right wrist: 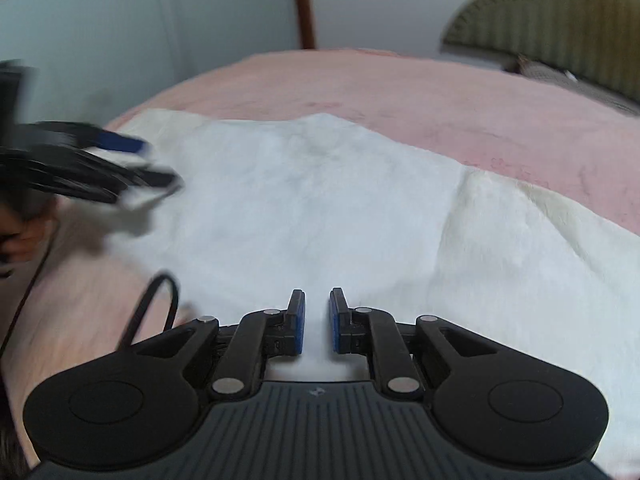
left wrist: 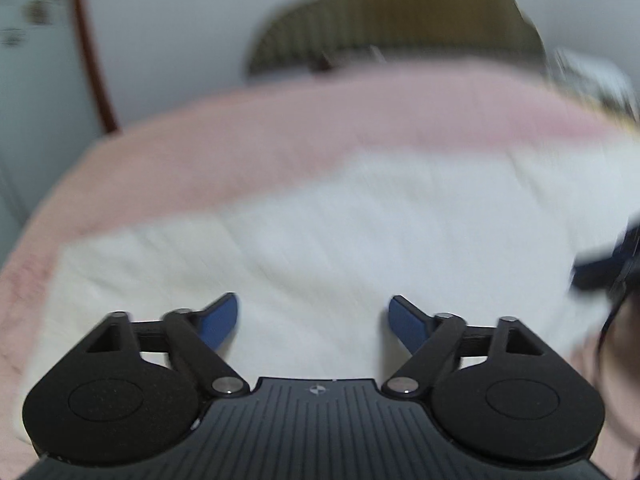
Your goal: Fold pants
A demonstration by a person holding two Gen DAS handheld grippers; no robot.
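White pants (left wrist: 340, 232) lie spread flat on a pink bedspread (left wrist: 248, 128); they also fill the middle of the right wrist view (right wrist: 320, 200). My left gripper (left wrist: 313, 320) hovers over the cloth with its blue-padded jaws wide apart and nothing between them; the view is blurred by motion. It shows at the left of the right wrist view (right wrist: 120, 160), over the pants' left end. My right gripper (right wrist: 317, 320) sits low over the near edge of the pants, jaws nearly together with a narrow gap; white cloth shows in the gap, but a grip cannot be told.
A dark olive ribbed headboard or cushion (left wrist: 400, 24) stands behind the bed, also in the right wrist view (right wrist: 560, 28). A brown wooden post (right wrist: 304, 4) stands against the pale wall. A black cable (right wrist: 156, 304) loops near my right gripper. The pink bedspread (right wrist: 440, 92) extends beyond the pants.
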